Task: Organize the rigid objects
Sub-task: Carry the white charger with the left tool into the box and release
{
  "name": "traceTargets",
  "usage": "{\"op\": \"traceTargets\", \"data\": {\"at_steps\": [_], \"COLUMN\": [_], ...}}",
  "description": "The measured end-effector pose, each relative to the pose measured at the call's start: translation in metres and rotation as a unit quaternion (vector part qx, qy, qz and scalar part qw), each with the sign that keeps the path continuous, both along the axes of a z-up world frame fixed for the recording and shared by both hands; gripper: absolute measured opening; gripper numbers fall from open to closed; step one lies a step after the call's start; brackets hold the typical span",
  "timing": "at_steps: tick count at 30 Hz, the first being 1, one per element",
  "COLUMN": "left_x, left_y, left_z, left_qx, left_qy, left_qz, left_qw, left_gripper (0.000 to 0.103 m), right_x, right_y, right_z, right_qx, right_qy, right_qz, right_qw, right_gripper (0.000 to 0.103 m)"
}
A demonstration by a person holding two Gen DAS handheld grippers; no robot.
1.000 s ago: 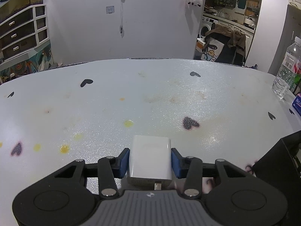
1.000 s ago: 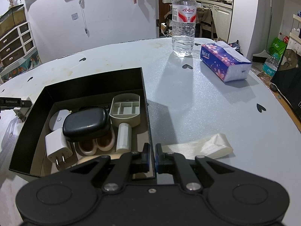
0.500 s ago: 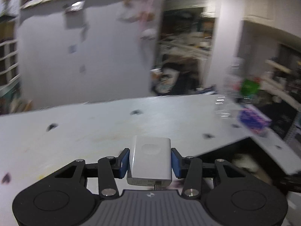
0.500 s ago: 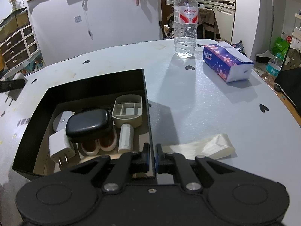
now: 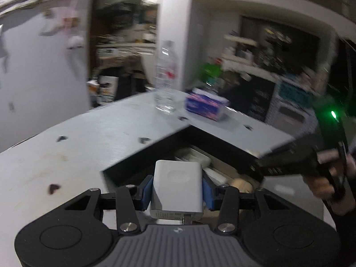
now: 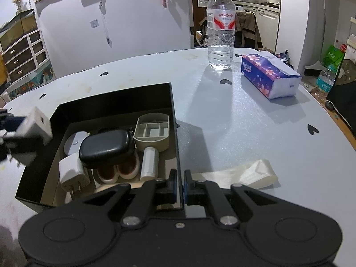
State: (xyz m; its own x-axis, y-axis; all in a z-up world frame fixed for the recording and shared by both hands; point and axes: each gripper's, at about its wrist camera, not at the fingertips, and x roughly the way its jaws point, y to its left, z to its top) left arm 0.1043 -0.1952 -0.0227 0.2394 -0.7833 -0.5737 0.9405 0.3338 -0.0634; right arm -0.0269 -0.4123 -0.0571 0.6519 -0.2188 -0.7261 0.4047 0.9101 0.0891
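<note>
left wrist view: my left gripper (image 5: 177, 189) clamps a white charger (image 5: 176, 187), black box (image 5: 133, 169) just ahead; my right gripper (image 6: 180, 187) pinches the box wall.

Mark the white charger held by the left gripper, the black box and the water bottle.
white charger (image 5: 176, 181), left wrist view, on its flat top face.
black box (image 6: 115, 106), right wrist view, on its far inner wall.
water bottle (image 6: 221, 17), right wrist view, on its red label.

The purple tissue pack (image 6: 270, 75) on the bench reads "Natural" on its end. The water bottle (image 6: 221, 30) carries a red-and-white label in Chinese characters, too small to read.
</note>
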Motion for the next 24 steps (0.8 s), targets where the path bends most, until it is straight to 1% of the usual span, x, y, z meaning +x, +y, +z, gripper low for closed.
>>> {"op": "traceTargets", "data": {"at_steps": [3, 6, 8, 11, 17, 19, 20, 24], "left_x": [-0.004, -0.006, -0.004, -0.001, 0.002, 0.003, 0.004, 0.005], "left_y": [-0.013, -0.021, -0.023, -0.027, -0.026, -0.023, -0.021, -0.016], "left_z": [-0.008, -0.016, -0.021, -0.025, -0.025, -0.023, -0.021, -0.011], "left_qx": [0.039, 0.077, 0.092, 0.106, 0.115, 0.109, 0.102, 0.080], "left_qy": [0.005, 0.008, 0.013, 0.013, 0.017, 0.030, 0.040, 0.051], "left_qz": [-0.051, -0.086, -0.105, -0.117, -0.129, -0.129, -0.129, -0.128], "left_qw": [0.9979, 0.9932, 0.9901, 0.9875, 0.9849, 0.9852, 0.9856, 0.9873], "left_gripper": [0.047, 0.047, 0.047, 0.047, 0.047, 0.050, 0.059, 0.071], "right_x": [-0.001, -0.002, -0.003, -0.003, -0.002, -0.002, -0.002, -0.001], "right_y": [0.000, -0.002, -0.002, -0.004, -0.005, -0.005, -0.005, -0.005], "right_z": [0.000, 0.000, -0.001, -0.001, -0.002, -0.003, -0.003, -0.003], "right_qx": [0.002, 0.006, 0.008, 0.011, 0.015, 0.015, 0.015, 0.015], "right_qy": [-0.003, -0.007, -0.008, -0.010, -0.011, -0.011, -0.011, -0.011], "right_qz": [0.001, 0.000, 0.000, 0.001, 0.000, 0.001, 0.000, 0.000], "right_qw": [1.000, 1.000, 1.000, 1.000, 1.000, 1.000, 1.000, 1.000], "right_gripper": [0.006, 0.006, 0.006, 0.006, 0.006, 0.006, 0.006, 0.006]}}
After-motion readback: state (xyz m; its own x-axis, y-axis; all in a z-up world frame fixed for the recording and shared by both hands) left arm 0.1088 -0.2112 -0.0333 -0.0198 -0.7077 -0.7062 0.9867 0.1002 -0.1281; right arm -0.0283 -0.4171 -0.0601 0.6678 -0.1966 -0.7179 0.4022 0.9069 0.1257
